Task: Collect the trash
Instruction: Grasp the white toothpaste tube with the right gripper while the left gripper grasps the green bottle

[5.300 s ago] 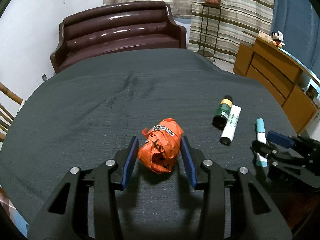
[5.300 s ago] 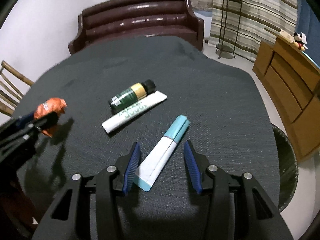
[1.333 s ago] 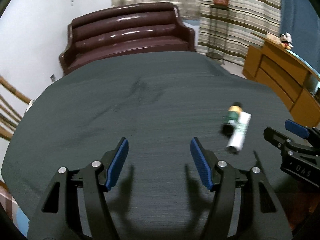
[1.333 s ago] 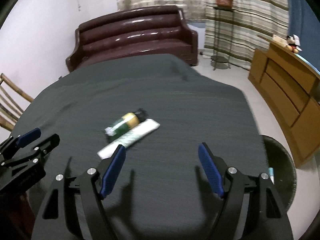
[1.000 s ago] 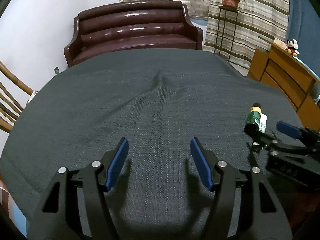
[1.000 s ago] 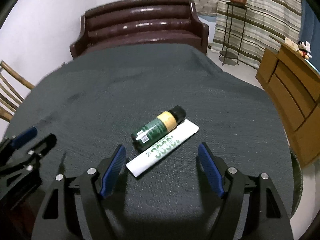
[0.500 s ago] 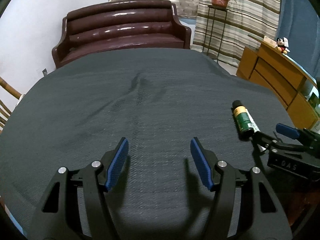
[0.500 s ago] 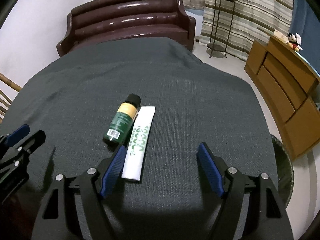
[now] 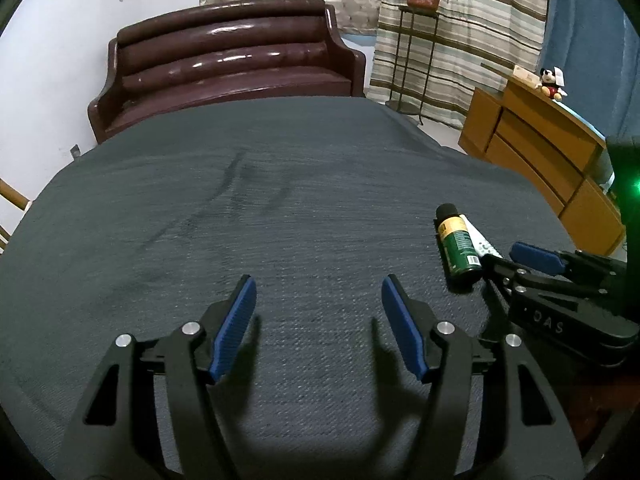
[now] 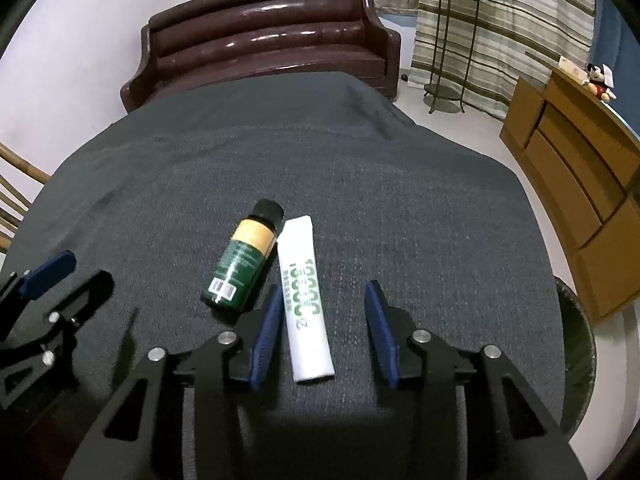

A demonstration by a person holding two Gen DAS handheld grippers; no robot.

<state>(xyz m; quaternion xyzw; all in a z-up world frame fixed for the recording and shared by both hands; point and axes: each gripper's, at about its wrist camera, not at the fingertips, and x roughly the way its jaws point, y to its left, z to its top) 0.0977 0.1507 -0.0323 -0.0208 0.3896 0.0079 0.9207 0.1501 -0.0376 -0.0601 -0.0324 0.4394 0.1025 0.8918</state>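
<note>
A white tube with green print (image 10: 306, 296) lies on the dark grey tablecloth (image 10: 360, 168), with its near part between the jaws of my right gripper (image 10: 324, 320), which is open around it. A green bottle with a black cap (image 10: 242, 258) lies just left of the tube, touching it. My left gripper (image 9: 318, 330) is open and empty over bare cloth. In the left wrist view the bottle (image 9: 458, 244) and a bit of the tube (image 9: 478, 238) lie to the right, by the right gripper (image 9: 536, 262).
A dark round bin (image 10: 576, 356) stands on the floor off the table's right edge. A brown leather sofa (image 10: 264, 44) stands behind the table. A wooden dresser (image 10: 576, 160) is at the right and a plant stand (image 10: 452, 40) at the back.
The orange wrapper and the blue-white tube are gone from the table. My right gripper has moved down onto the white tube, which now lies between its jaws. The left gripper stays open.
</note>
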